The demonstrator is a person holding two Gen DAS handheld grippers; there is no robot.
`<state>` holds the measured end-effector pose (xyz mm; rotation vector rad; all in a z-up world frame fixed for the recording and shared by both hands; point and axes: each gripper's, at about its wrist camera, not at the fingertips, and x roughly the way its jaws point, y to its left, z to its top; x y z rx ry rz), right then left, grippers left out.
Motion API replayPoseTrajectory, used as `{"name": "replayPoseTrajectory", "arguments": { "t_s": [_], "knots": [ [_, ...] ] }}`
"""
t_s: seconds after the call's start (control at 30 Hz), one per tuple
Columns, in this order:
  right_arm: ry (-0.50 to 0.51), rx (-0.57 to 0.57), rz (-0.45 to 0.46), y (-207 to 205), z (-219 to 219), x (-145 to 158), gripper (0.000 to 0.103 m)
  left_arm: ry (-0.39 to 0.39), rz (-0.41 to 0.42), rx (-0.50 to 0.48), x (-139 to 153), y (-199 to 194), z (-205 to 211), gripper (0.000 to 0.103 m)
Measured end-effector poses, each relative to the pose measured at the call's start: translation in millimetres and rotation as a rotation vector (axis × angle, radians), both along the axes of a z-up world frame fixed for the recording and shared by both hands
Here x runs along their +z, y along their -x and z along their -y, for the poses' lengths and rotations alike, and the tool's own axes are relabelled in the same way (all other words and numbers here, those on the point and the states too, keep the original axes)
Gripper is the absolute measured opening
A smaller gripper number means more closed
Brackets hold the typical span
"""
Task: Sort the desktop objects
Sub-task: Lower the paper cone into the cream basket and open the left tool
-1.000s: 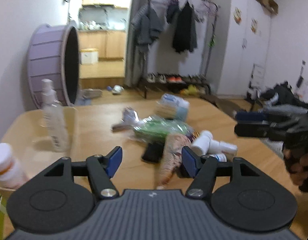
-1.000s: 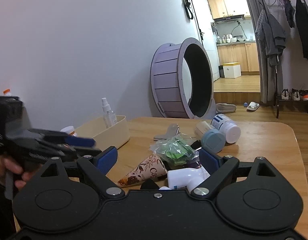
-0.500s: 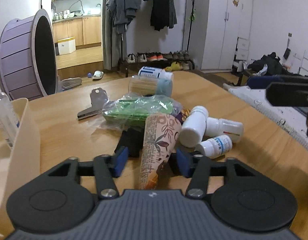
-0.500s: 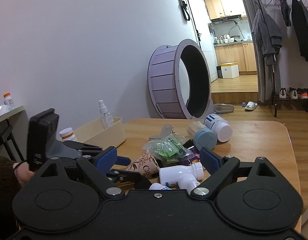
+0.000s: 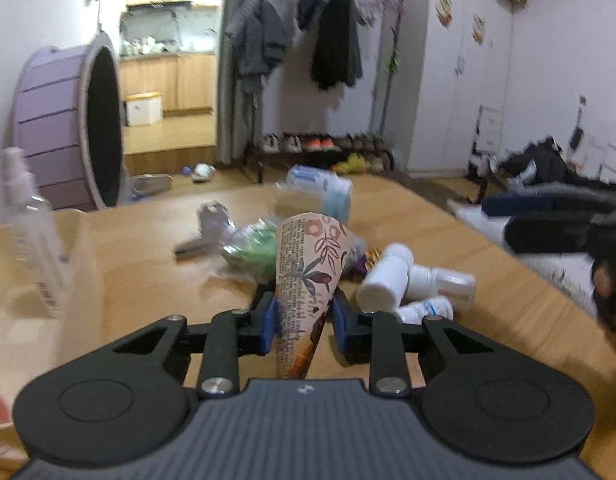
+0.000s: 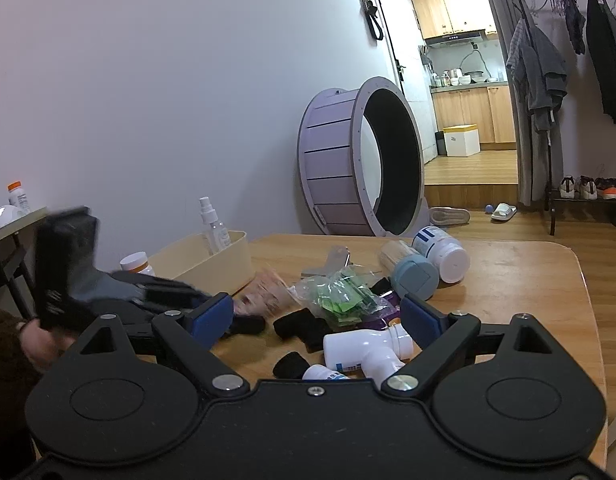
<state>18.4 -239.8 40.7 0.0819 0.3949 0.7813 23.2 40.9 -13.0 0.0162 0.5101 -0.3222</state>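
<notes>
At nine o'clock I see the spray bottle (image 5: 30, 236) standing in the cream bin (image 6: 212, 258); my left gripper (image 5: 302, 314) pinches the floral paper cone (image 5: 308, 276) at its narrow end, wide mouth tilted toward twelve. At three o'clock white pill bottles (image 5: 387, 280) lie on the counter (image 5: 136, 268); my right gripper (image 6: 315, 316) is spread wide above them, holding nothing.

Floral paper cone (image 5: 306, 280) clamped between blue pads, wide end forward, lifted; white pill bottles (image 5: 391, 278), green packet (image 5: 250, 246) lie clustered on table
</notes>
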Motion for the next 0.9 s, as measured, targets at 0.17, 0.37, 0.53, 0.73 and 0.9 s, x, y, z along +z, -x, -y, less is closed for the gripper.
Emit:
{"name": "replayPoseTrajectory", "arguments": {
  "t_s": [0.17,0.37,0.53,0.73,0.9],
  "knots": [
    [0.001,0.018,0.006,2,-7,1,0.090,0.024,0.063,0.128,31,23,-34,0.028],
    [0.012,0.029,-0.001,1,-14,-2,0.090,0.004,0.097,0.293,50,31,-80,0.028],
    [0.027,0.033,-0.008,1,-18,-6,0.090,-0.025,0.049,0.347,39,16,-94,0.028],
    [0.037,0.032,-0.014,2,-19,-8,0.090,-0.069,0.009,0.373,23,-3,-93,0.031],
    [0.036,0.026,-0.015,4,-17,-7,0.090,-0.092,0.000,0.392,21,2,-98,0.039]
  ]
}}
